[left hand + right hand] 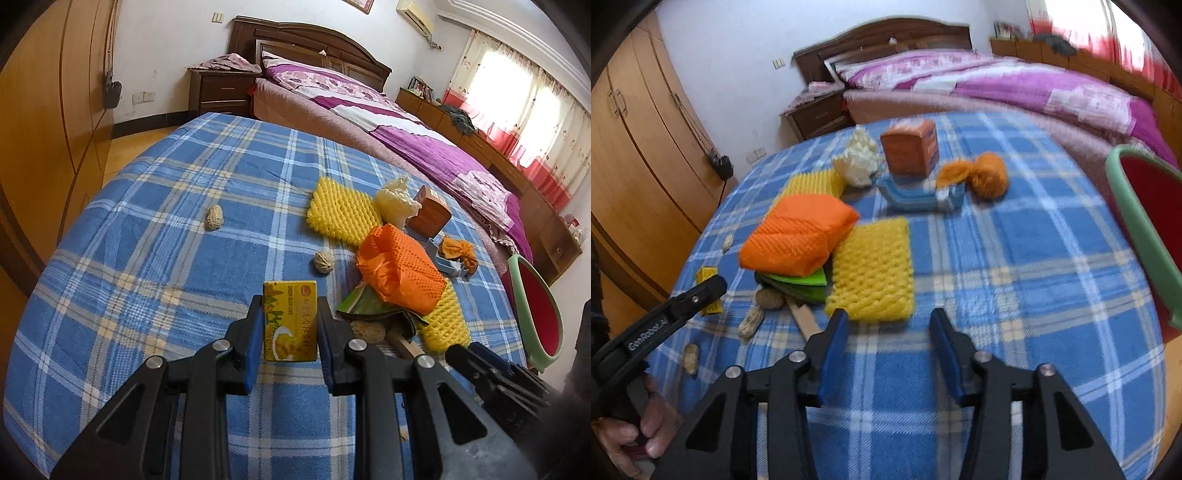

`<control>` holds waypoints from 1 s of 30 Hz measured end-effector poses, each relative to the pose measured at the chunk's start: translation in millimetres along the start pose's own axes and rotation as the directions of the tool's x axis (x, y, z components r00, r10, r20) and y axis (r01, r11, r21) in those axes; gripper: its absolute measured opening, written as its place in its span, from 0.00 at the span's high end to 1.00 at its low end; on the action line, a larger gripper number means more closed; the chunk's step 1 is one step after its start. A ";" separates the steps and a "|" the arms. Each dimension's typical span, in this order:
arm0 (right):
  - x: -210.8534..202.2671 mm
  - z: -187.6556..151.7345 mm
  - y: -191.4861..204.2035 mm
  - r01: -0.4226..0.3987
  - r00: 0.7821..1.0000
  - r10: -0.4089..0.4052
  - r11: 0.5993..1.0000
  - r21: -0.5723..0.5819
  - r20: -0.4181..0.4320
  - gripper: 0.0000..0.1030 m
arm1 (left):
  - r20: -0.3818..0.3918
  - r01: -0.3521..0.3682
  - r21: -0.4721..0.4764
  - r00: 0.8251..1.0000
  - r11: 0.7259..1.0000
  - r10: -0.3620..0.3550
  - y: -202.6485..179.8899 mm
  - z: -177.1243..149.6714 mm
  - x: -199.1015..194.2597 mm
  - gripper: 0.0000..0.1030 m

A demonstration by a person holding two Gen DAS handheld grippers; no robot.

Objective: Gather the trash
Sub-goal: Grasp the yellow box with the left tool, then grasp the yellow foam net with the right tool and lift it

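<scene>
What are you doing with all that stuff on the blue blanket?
A person is tidying up trash with a hand-held gripper in each hand. The left hand-held gripper is clamped on a small yellow cake box. The right hand-held gripper is open and holds nothing, just short of a yellow foam net. Orange foam netting, peanut shells and a brown carton lie on the checked blanket. A green-rimmed bin waits at the right edge.
</scene>
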State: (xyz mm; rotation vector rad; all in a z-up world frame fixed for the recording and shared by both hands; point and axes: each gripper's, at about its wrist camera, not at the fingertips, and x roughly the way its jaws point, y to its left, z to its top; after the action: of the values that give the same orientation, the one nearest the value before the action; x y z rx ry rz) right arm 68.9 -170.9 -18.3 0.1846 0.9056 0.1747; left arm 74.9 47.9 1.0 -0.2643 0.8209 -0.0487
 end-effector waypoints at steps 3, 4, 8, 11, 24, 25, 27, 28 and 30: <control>0.1 -0.7 1.9 0.016 1.000 -0.016 1.000 -0.014 0.011 0.61 | -0.002 0.001 -0.001 1.000 1.000 -0.001 0.0 -0.2 0.3 0.74; 0.3 -1.3 2.6 0.026 1.000 -0.026 0.999 -0.020 0.015 0.67 | -0.002 0.001 -0.001 1.000 1.000 -0.001 -0.3 -0.4 -0.1 0.74; 0.8 -2.4 1.2 0.054 0.998 -0.053 0.998 -0.032 0.025 0.85 | -0.005 0.005 0.001 1.000 1.000 -0.005 -2.7 -1.8 -0.7 0.74; 0.5 -2.0 -6.6 0.055 0.998 -0.055 0.998 -0.006 0.030 0.95 | -0.004 0.006 0.002 1.000 1.000 -0.006 -4.0 -2.2 -1.7 0.74; -27.6 -2.5 -34.3 0.007 0.994 -0.019 0.994 0.112 0.106 0.98 | 0.014 0.026 0.009 1.000 1.000 -0.026 -10.2 0.4 -15.3 0.74; -32.5 -2.8 -35.6 0.002 0.993 -0.016 0.993 0.118 0.119 0.98 | 0.016 0.028 0.010 0.999 1.000 -0.028 -10.6 0.4 -16.9 0.74; -40.0 -2.6 -38.0 -0.006 0.990 -0.011 0.993 0.122 0.138 0.98 | 0.022 0.033 0.012 0.999 0.999 -0.033 -12.1 0.3 -20.1 0.74; -44.7 -3.1 -38.7 -0.009 0.989 -0.010 0.992 0.124 0.150 0.98 | 0.025 0.034 0.015 0.999 0.999 -0.034 -13.0 0.1 -21.5 0.74; -51.5 -3.2 -40.3 -0.015 0.986 -0.007 0.991 0.129 0.168 0.98 | 0.027 0.036 0.021 0.999 0.999 -0.036 -15.3 -0.1 -23.3 0.74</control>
State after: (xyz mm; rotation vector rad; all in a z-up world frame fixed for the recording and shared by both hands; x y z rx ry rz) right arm 38.1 -221.4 9.6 0.3178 0.7482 0.1014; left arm 59.8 36.5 21.5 -0.2595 0.7878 -0.0870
